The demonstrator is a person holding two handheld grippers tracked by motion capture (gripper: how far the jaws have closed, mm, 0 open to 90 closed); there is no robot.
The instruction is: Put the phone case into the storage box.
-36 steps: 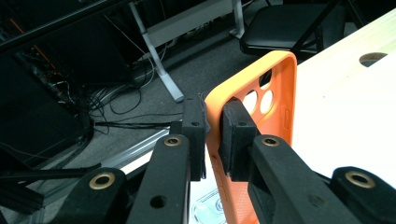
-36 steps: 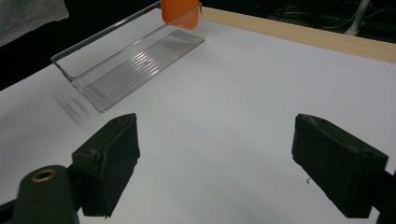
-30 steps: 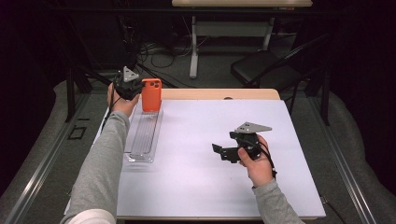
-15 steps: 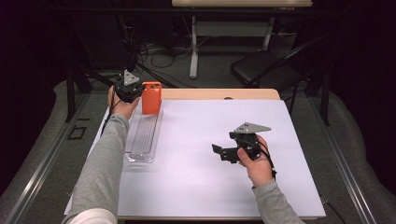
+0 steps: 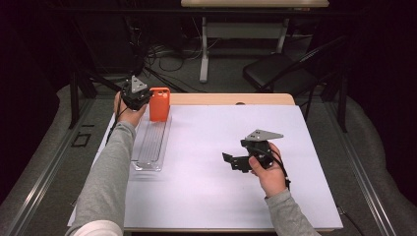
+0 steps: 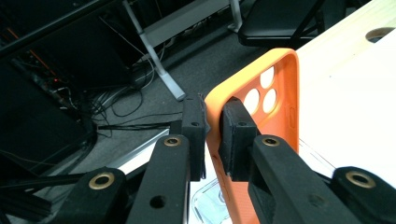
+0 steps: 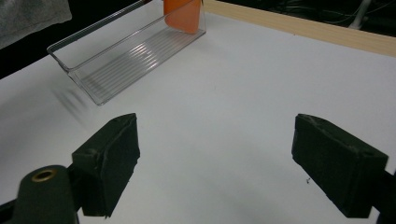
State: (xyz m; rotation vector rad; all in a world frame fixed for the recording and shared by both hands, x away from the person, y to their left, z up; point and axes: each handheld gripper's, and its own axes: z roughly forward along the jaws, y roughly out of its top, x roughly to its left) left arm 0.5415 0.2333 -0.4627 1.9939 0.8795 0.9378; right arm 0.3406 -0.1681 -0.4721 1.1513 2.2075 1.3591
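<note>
Orange phone case [image 5: 159, 103] stands upright at the far end of the clear plastic tray [image 5: 151, 145] on the counter [image 5: 206, 196], clamped by the left tool [image 6: 212, 135]. Right tool [image 7: 215, 163] hovers over the counter, jaws spread, empty.

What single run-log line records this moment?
left gripper: shut on orange phone case | case: upright, far end of clear tray | right gripper: open, idle
</note>
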